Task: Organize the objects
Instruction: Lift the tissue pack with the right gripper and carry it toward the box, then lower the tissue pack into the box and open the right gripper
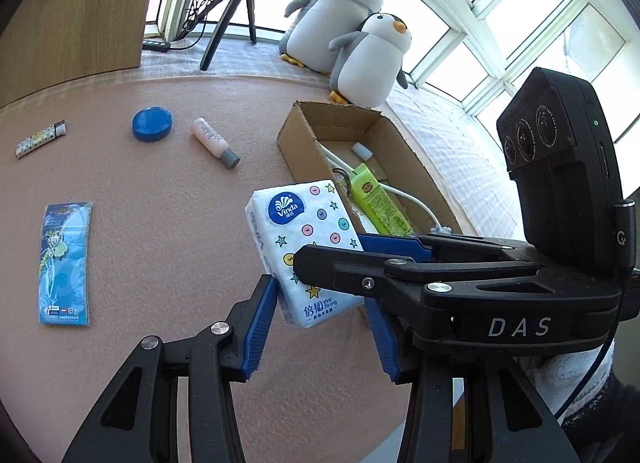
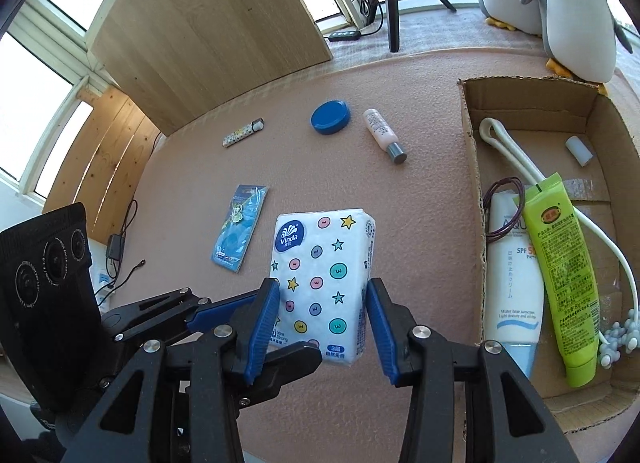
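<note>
A white Vinda tissue pack with coloured dots and stars is held above the pink mat. My left gripper and my right gripper both have their blue pads against its sides; it also shows in the right wrist view. The right gripper crosses the left wrist view from the right, and the left gripper shows at lower left in the right wrist view. An open cardboard box to the right holds a green tube, a white sunscreen tube, a cord and a small white piece.
On the mat lie a blue lid, a pink bottle with a grey cap, a patterned lighter and a blue packet. Two plush penguins and a tripod stand on the window ledge. A wooden panel stands behind.
</note>
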Demonstrator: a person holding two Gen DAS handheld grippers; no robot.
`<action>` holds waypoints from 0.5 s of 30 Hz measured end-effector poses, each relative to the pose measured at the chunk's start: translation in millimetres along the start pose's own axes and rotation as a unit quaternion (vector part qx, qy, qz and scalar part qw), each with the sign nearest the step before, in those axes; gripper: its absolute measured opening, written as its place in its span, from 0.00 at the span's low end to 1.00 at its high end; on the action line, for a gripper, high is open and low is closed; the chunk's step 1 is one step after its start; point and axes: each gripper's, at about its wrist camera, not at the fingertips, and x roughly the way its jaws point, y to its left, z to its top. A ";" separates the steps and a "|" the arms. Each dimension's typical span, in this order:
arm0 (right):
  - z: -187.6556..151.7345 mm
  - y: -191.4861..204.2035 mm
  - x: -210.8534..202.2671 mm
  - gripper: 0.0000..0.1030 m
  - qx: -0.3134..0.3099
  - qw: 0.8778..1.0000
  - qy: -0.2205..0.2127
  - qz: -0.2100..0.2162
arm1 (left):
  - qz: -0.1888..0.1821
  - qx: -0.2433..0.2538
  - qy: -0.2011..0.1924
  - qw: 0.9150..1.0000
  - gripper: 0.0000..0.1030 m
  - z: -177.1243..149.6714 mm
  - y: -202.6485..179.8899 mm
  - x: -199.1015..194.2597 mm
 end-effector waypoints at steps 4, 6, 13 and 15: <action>-6.6 -15.5 -19.8 0.40 0.018 1.000 -0.016 -0.002 | -0.010 0.019 0.004 1.000 0.47 3.8 -23.3 6.9; -9.5 -22.6 -29.7 0.40 0.025 0.999 -0.024 -0.006 | -0.013 0.030 0.005 0.999 0.47 4.8 -35.5 11.1; -19.7 -47.6 -56.3 0.40 0.043 0.998 -0.045 -0.025 | -0.009 0.075 0.018 0.997 0.47 6.6 -76.5 31.6; -23.0 -55.1 -62.0 0.40 0.049 0.997 -0.049 -0.030 | -0.006 0.089 0.022 0.996 0.47 6.4 -88.0 38.0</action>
